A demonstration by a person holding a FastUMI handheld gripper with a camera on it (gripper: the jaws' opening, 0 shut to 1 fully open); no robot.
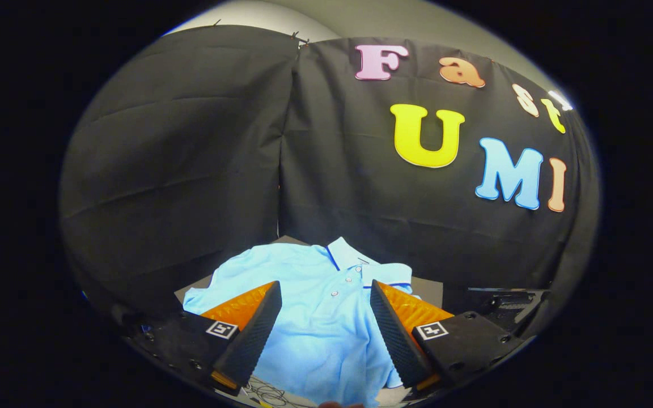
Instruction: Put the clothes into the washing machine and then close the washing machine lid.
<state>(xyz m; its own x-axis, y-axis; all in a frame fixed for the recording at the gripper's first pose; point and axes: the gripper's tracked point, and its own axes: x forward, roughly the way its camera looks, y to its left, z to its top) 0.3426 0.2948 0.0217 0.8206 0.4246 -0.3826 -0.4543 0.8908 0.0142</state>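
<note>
Nearest, gripper (324,294) with fingers (250,340) spread wide apart, nothing pinched, neither finger visibly pressing on anything. On the block behind each finger, a small square black-and-white marker tag (221,329), coded pattern only, no readable words. Between and under the fingers, a light blue polo shirt (315,317), spread flat, front side up, filling the gap between the two fingers and running out past both tips. Down the placket, small pale buttons (334,293) in a row. Collar (344,253) at the far end, just beyond the fingertips, edged with a thin dark blue line; same dark trim on the folded sleeve cuff (388,276) beside the far side of the right finger. A small dark mark inside the collar, too small to read. Other sleeve stretched out past the left finger. At the near hem, a tangle of thin dark cable (267,392) on a pale surface. Under the shirt, a dark grey tabletop (196,288), showing at the corners around the cloth. To the right, beyond the right finger, a dark blocky object (505,300), hard to make out. Farthest, black cloth wall (190,158) hung in two panels meeting at a vertical seam, pale ceiling above.
</note>
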